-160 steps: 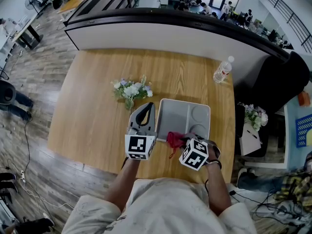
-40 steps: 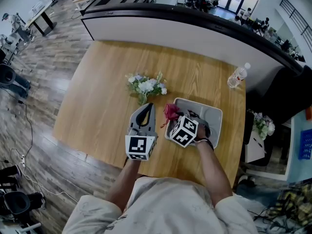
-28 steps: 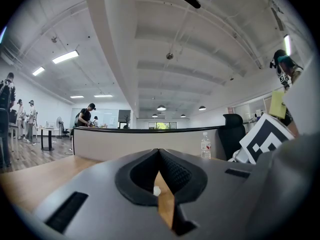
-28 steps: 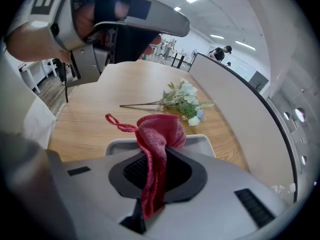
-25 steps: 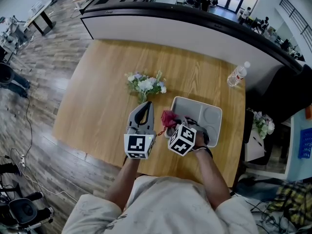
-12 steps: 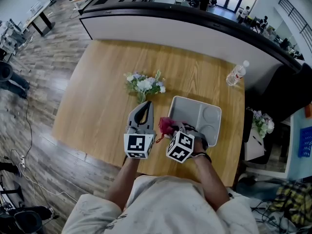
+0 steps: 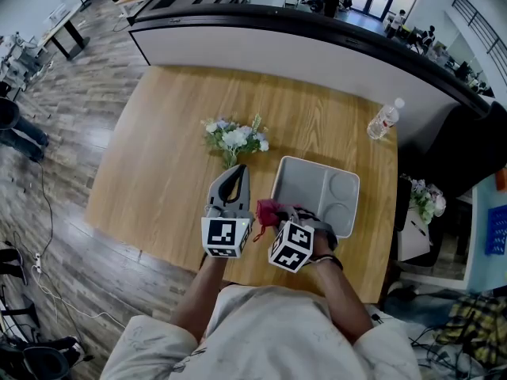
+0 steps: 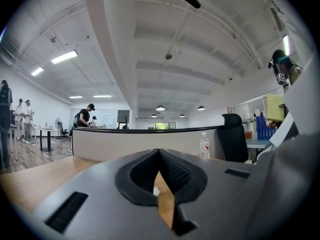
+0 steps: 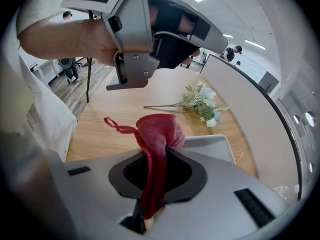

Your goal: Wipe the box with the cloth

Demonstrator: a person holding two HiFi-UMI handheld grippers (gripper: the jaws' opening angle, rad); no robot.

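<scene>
Left to right: the left gripper (image 7: 232,174) lies over the wooden table (image 7: 150,157), just beside a spray of flowers (image 7: 234,138), its jaws pressed together on nothing. The red cloth (image 7: 267,210) is pinched between the jaws of the right gripper (image 9: 157,156) and bunches out past their tips at the near-left corner of the grey box (image 7: 305,184); contact with the rim cannot be told. A water bottle (image 7: 384,119) stands at the far right edge.
</scene>
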